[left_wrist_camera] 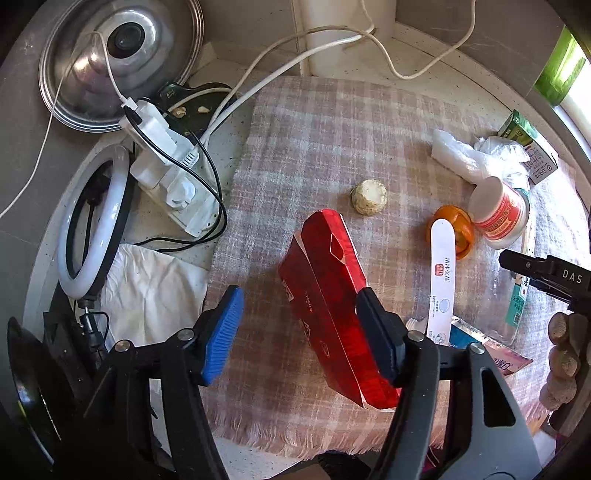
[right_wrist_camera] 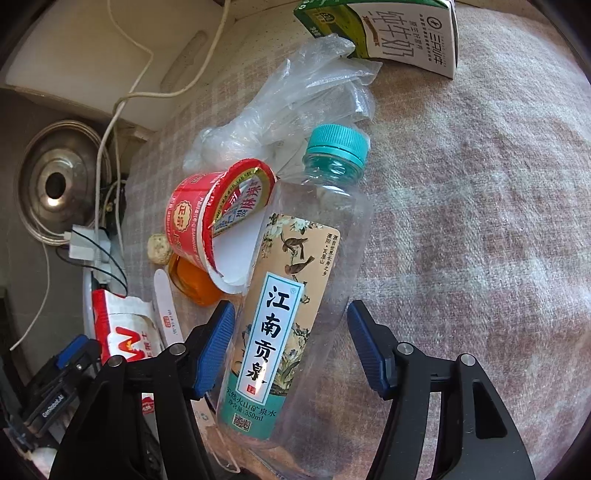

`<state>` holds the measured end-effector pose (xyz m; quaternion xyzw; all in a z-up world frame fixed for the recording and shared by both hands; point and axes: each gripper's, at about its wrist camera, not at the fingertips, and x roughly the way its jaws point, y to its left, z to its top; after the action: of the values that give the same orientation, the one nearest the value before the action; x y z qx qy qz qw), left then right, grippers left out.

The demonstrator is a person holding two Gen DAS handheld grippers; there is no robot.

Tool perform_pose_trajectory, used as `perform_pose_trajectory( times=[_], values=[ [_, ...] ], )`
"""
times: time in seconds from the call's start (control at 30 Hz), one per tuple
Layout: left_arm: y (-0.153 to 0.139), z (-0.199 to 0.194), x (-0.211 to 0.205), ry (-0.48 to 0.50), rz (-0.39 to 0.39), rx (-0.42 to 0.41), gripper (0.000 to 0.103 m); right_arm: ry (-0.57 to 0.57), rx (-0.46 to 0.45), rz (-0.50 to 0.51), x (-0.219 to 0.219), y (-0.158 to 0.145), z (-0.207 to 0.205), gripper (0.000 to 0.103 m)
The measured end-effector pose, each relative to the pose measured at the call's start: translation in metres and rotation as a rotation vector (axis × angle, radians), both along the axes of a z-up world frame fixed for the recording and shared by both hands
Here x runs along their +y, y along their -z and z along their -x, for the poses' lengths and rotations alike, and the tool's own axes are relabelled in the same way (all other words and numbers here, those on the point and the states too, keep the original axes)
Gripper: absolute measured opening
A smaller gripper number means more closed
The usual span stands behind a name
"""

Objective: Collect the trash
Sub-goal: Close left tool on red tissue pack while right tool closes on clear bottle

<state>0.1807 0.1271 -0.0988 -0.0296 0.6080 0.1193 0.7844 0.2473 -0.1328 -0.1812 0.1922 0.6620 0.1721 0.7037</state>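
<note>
A long red box lies slanted on the checked cloth. My left gripper stands open around it; the far pad is clear of the box, the near one sits at its edge. In the right wrist view a clear water bottle with a teal cap lies on the cloth between the fingers of my right gripper. The jaws stand open, with the pads close beside the bottle and a small gap on its right. A red-and-white cup leans against the bottle.
Around lie a crumpled plastic bag, a milk carton, an orange lid, a white strip and a beige lump. A power strip, ring light, pot lid and cables crowd the left. A gloved hand shows at right.
</note>
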Motion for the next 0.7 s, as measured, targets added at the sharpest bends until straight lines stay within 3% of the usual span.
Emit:
perform_pose_trajectory(
  times=[0.37,0.57,0.7],
  values=[
    [0.011,-0.028,-0.030,-0.004,0.015,0.034,0.068,-0.022,0.000,-0.021,0.002,-0.005,-0.004,0.063],
    [0.025,-0.042,-0.050,-0.005,0.000,0.079,0.074,-0.044,0.003,-0.038,-0.007,-0.005,-0.004,0.063],
    [0.027,-0.039,-0.047,-0.058,0.026,0.063,0.075,-0.069,0.008,-0.051,-0.004,-0.004,-0.002,0.063]
  ],
)
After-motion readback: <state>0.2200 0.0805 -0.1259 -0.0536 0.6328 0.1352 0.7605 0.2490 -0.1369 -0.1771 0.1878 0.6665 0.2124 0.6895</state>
